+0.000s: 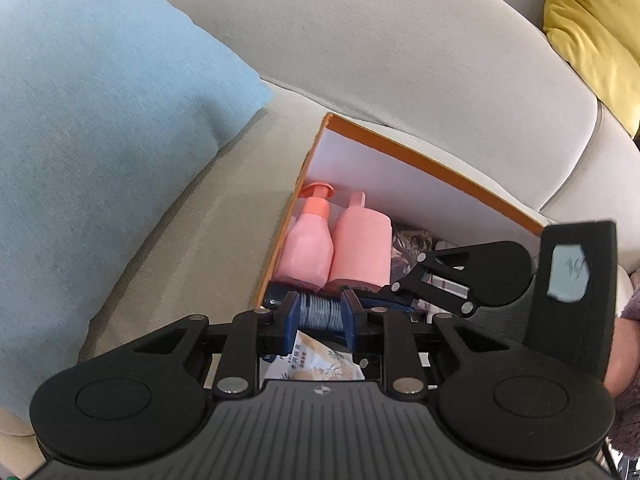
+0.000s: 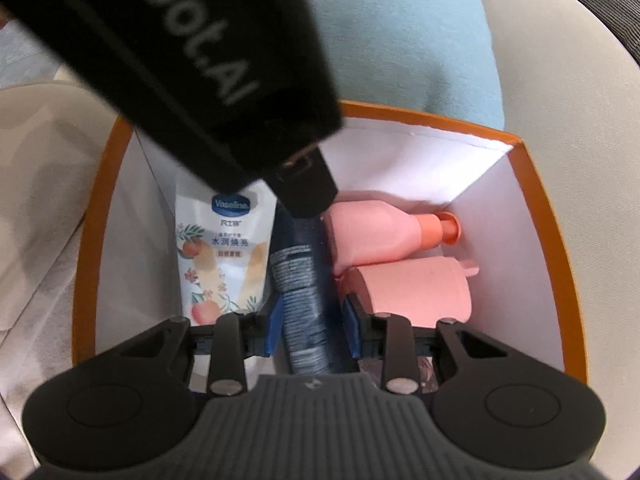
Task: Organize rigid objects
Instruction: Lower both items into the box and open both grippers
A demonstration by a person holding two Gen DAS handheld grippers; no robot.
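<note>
An orange-rimmed white box (image 1: 400, 152) (image 2: 96, 220) sits on the sofa. In it lie a pink pump bottle (image 1: 308, 248) (image 2: 372, 236), a second pink bottle (image 1: 360, 248) (image 2: 416, 292) and a white Vaseline tube (image 1: 316, 364) (image 2: 220, 260). A dark blue bottle (image 2: 300, 276) lies between the tube and the pink bottles. My left gripper (image 1: 320, 318) (image 2: 304, 196) is shut on its ribbed cap (image 1: 320, 312). My right gripper (image 2: 312, 324) (image 1: 376, 300) is shut on the bottle's body, close beside the left one.
A light blue cushion (image 1: 100, 140) (image 2: 400, 40) leans against the box's far side, and a yellow cushion (image 1: 592, 32) lies at the sofa's (image 1: 360, 40) other end. A hand in a fuzzy purple sleeve (image 1: 628, 340) holds the right gripper. A dark patterned item (image 1: 412, 248) lies in the box.
</note>
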